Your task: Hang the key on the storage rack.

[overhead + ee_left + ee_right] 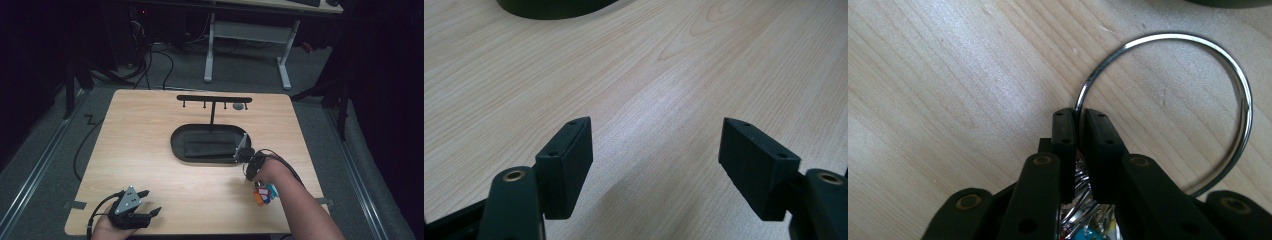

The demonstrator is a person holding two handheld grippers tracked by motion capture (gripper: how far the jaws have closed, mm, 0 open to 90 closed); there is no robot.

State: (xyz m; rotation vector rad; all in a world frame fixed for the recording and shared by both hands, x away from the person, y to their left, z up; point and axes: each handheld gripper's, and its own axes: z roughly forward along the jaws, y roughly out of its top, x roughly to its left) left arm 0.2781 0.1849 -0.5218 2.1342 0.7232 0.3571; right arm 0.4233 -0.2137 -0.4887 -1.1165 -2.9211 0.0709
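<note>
Item: key ring with a bunch of coloured keys, held by the right gripper. In the right gripper view, the jaws are pinched nearly together on the ring's thin steel wire at its lower left arc, and the loop stands clear above the table, upper right of the frame. The grip on the wire itself, not on the keys, probably leaves the loop free to slip over a peg. Keys and tags show bunched beneath the jaws at the bottom centre of that view; in the high view they hang below the person's right wrist, lower right of centre.

Item: stand — a black T-shaped rack with small pegs under its crossbar, upper centre of the high view. Its post rises from an oval black tray at the middle of the table. The right gripper sits at the tray's right edge, short of the pegs; the likely errand is to hang the ring on one.

Item: left gripper, lower left of the high view, near the table's front edge. Its jaws stand wide apart over bare wood and hold nothing — parked out of the way, it seems, since the hanging needs one hand.
</note>
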